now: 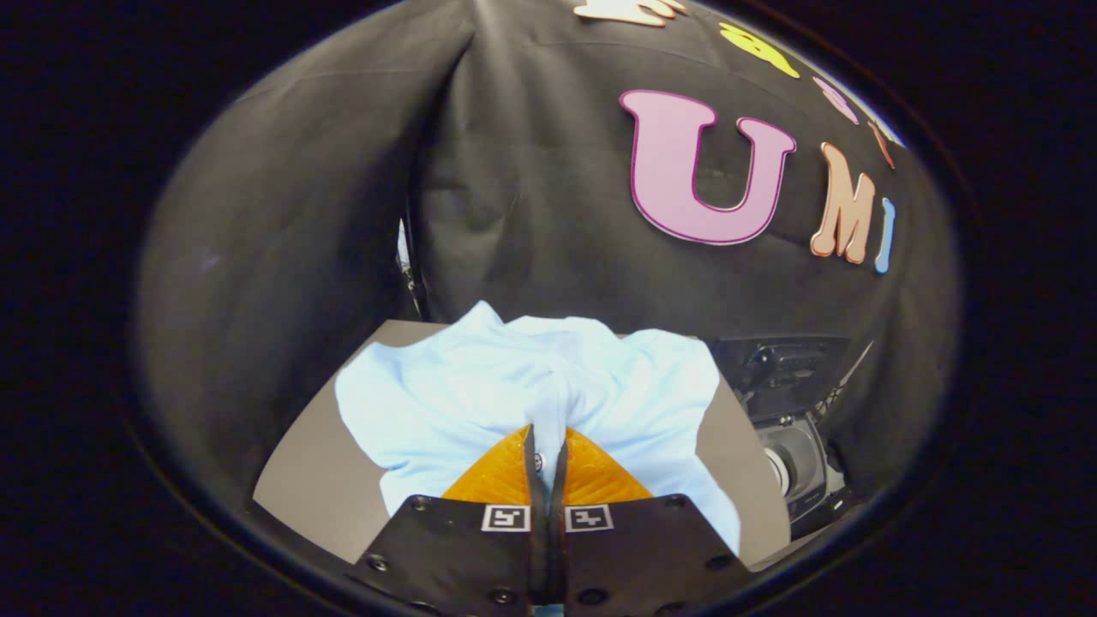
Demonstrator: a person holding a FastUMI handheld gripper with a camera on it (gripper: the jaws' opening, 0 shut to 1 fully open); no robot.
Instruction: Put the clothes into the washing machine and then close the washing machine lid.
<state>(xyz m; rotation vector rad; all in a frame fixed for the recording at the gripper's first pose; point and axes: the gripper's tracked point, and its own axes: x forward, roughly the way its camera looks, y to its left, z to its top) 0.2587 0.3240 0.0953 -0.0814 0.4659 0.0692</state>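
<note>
Gripper view: fingers (546, 454) nearly together, pinched on a fold of pale blue shirt (480, 386), spread over grey table (308, 480); washing machine (793, 446) just beside, lid raised.

Washing machine (793, 454) part-hidden behind pale blue shirt (480, 386).

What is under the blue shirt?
The light blue shirt lies spread on a grey table, which shows around its edges. The tongs are pinched shut on a fold of it. Whatever lies beneath the shirt's middle is covered, so I cannot tell.
</note>
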